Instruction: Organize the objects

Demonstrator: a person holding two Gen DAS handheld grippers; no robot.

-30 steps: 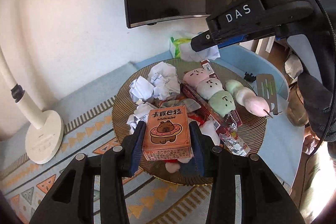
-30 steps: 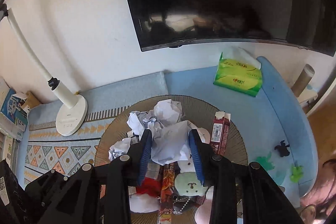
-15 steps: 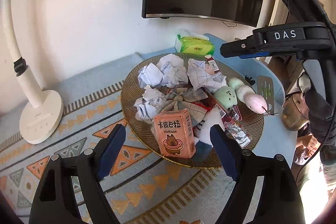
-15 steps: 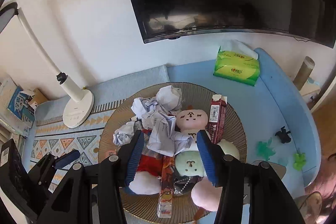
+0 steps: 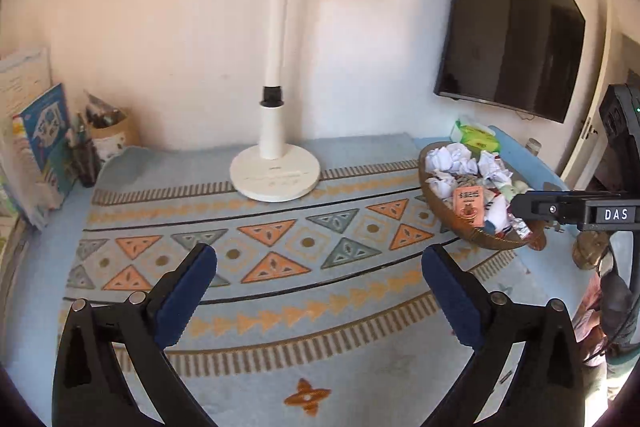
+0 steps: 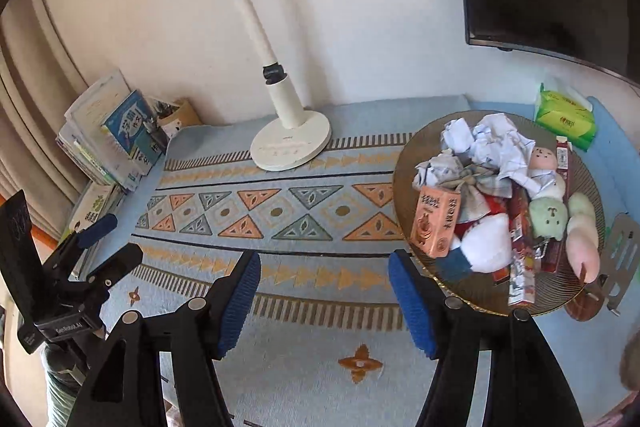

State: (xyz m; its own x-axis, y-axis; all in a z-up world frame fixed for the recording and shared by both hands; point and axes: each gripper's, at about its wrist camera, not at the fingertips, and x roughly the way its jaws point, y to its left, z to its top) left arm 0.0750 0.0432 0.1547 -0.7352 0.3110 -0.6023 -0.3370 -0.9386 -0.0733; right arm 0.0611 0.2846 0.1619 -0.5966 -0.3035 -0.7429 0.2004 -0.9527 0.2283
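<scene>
A round woven tray on the right holds crumpled paper balls, an orange snack box, plush toys and red packets. My left gripper is open and empty over the patterned mat, left of the tray. My right gripper is open and empty, low over the mat, its right finger near the tray's front rim. The left gripper also shows at the left edge of the right wrist view.
A white desk lamp stands at the back middle. Books and a pen holder are at back left. A green tissue pack and a wall monitor are at back right. A metal spatula lies right of the tray.
Both grippers have pulled back and swung left, away from the tray, and opened wider. The snack box and the paper ball they held one second ago now lie in the tray.
</scene>
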